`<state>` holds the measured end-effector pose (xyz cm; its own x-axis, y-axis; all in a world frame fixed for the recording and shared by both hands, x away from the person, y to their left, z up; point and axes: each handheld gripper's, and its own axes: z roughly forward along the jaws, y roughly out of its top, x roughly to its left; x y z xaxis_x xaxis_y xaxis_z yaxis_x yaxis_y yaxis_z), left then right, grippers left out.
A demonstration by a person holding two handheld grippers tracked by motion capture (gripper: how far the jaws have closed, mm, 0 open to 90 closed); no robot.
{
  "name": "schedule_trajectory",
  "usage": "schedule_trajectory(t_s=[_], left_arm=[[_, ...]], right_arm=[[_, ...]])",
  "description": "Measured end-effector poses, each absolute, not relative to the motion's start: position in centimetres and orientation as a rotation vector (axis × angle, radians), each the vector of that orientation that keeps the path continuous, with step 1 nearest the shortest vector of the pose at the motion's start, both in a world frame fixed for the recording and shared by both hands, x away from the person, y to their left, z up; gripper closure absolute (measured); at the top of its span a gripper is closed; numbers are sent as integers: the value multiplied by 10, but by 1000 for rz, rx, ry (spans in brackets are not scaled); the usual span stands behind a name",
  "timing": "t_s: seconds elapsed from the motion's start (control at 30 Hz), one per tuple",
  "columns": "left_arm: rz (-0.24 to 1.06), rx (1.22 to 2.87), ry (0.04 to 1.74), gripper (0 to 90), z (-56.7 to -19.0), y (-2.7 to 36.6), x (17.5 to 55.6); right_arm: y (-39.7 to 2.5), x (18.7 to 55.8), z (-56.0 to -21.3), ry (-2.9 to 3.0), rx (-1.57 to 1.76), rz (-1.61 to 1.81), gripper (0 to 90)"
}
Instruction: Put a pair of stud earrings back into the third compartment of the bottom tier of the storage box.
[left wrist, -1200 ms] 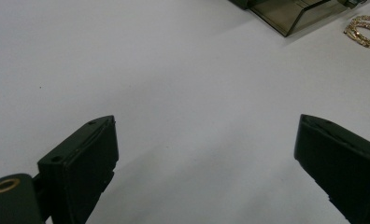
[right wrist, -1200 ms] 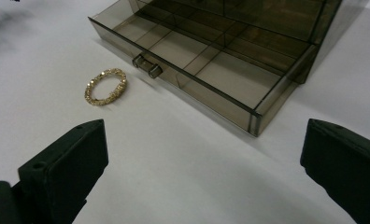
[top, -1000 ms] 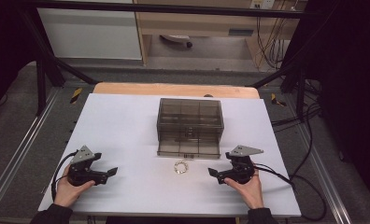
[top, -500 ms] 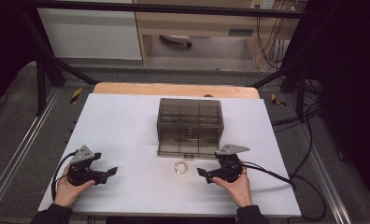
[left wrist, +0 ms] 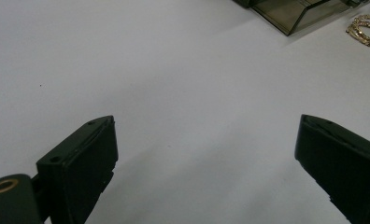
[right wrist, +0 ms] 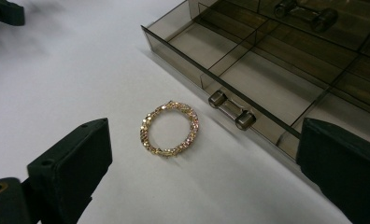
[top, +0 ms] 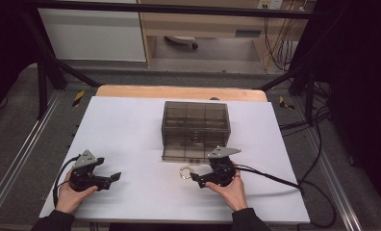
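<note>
Bracelet [right wrist: 169, 129] flat on worktop [top: 131, 125], just beside open drawer [right wrist: 267, 79]. Right claw [top: 196, 178] spread, lined up to pinch. Left claw [top: 112, 177] spread, parked well apart.

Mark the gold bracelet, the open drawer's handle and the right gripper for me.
gold bracelet [right wrist: 169, 129], right gripper view, on its chain at the left side of the loop.
drawer handle [right wrist: 231, 111], right gripper view, middle of the bar.
right gripper [top: 194, 177], high view, midway between its fingertips.
</note>
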<state>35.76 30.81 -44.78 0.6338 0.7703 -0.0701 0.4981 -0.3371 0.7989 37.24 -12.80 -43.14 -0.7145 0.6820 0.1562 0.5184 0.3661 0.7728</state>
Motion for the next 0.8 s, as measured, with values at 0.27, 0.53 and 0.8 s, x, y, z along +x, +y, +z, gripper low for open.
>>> schedule_trajectory(t_s=[0.27, 0.53, 0.8], left_arm=[[411, 2011, 998, 59, -448, 308, 358], [406, 2014, 991, 63, -448, 307, 358], [406, 2011, 994, 66, -448, 308, 358]], right_arm=[[-118, 375, -440, 2447, 1100, 1260, 197], [-114, 377, -447, 2445, 1128, 1262, 390], [-109, 379, -450, 2454, 1134, 1229, 574]])
